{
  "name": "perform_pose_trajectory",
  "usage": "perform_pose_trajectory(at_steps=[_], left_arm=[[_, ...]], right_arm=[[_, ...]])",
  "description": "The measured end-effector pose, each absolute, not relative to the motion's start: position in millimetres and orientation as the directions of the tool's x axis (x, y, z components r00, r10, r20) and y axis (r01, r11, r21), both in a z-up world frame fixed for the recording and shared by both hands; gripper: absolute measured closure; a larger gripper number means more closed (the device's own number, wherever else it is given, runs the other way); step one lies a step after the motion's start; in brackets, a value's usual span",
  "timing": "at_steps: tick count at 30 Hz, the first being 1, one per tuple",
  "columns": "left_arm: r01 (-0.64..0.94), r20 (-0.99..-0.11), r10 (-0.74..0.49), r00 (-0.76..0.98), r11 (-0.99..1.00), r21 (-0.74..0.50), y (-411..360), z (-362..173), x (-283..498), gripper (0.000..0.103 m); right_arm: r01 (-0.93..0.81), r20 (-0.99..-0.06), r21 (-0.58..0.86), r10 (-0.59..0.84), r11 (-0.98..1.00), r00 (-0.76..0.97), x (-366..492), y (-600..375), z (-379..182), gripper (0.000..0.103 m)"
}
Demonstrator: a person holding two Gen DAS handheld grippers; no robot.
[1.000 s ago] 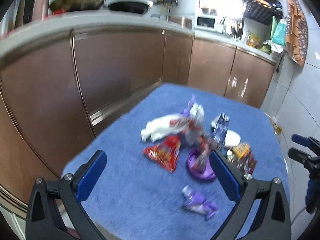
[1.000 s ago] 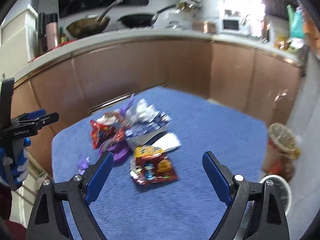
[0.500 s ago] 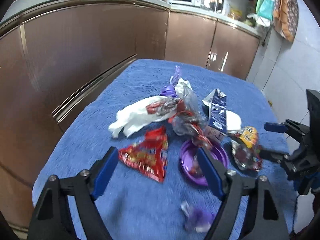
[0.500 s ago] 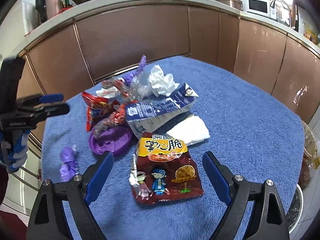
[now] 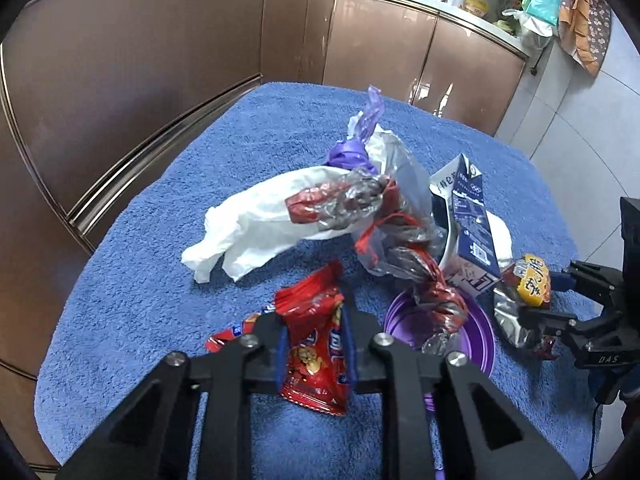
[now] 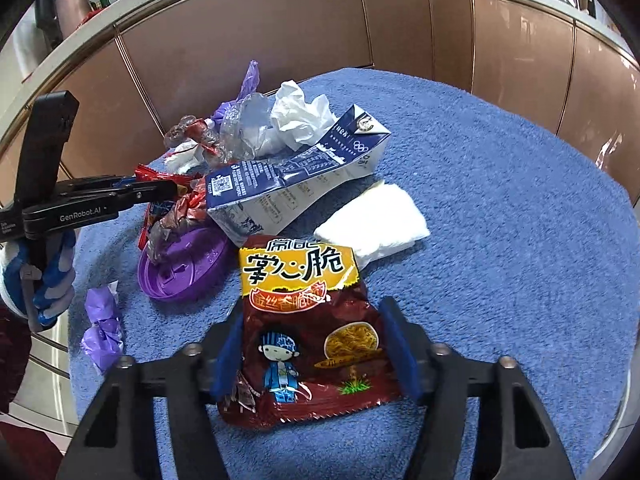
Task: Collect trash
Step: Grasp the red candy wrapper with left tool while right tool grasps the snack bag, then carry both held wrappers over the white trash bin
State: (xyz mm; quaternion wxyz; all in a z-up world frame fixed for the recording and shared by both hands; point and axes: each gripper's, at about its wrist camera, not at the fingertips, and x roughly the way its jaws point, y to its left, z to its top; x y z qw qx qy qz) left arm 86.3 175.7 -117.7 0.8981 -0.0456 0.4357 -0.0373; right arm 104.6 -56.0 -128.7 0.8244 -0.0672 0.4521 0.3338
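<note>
Trash lies heaped on the blue-covered counter [image 6: 500,184]. The left tool [image 5: 314,340] has just closed its jaws onto the red snack wrapper [image 5: 316,344] and pinches it at the near side of the heap. The right tool [image 6: 316,348] has been narrowing around the brown noodle-snack packet [image 6: 308,320]; the left pad touches its edge, while the right pad stands just beside it. A blue milk carton [image 6: 296,184], a purple lid [image 6: 184,264] and a white tissue [image 6: 372,224] lie close behind.
</note>
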Motion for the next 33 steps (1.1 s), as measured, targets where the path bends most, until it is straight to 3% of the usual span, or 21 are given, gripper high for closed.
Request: perform_pose_trajectory(at_steps=[4, 10, 17, 24, 33], left_arm=[[0.006, -0.767, -0.096, 0.634, 0.993, -0.119, 180.1, -108.1, 73.6, 0.091], [0.0, -0.728, -0.081, 0.681, 0.994, -0.11, 178.1, -74.4, 46.4, 0.092], [0.032, -0.683, -0.075, 0.726, 0.997, -0.074, 149.5, -34.6, 33.5, 0.092], [0.131, -0.672, -0.148, 0.726, 0.988, -0.075, 100.6, -8.4, 45.5, 0.092], [0.382, -0.683, -0.327, 0.654, 0.921, -0.075, -38.9, 13.6, 105.2, 0.092]], right_arm=[[-0.604, -0.756, 0.217, 0.524, 0.767, 0.393, 94.1, -65.0, -118.8, 0.062], [-0.592, -0.686, 0.239, 0.565, 0.77, 0.458, 70.5, -89.5, -84.5, 0.074], [-0.581, -0.628, 0.234, 0.577, 0.779, 0.522, 43.7, -112.8, -56.0, 0.076], [-0.527, -0.572, 0.258, 0.567, 0.81, 0.592, 23.3, -148.9, -40.7, 0.077], [-0.253, -0.553, 0.265, 0.362, 0.93, 0.751, 26.7, -247.7, -39.9, 0.077]])
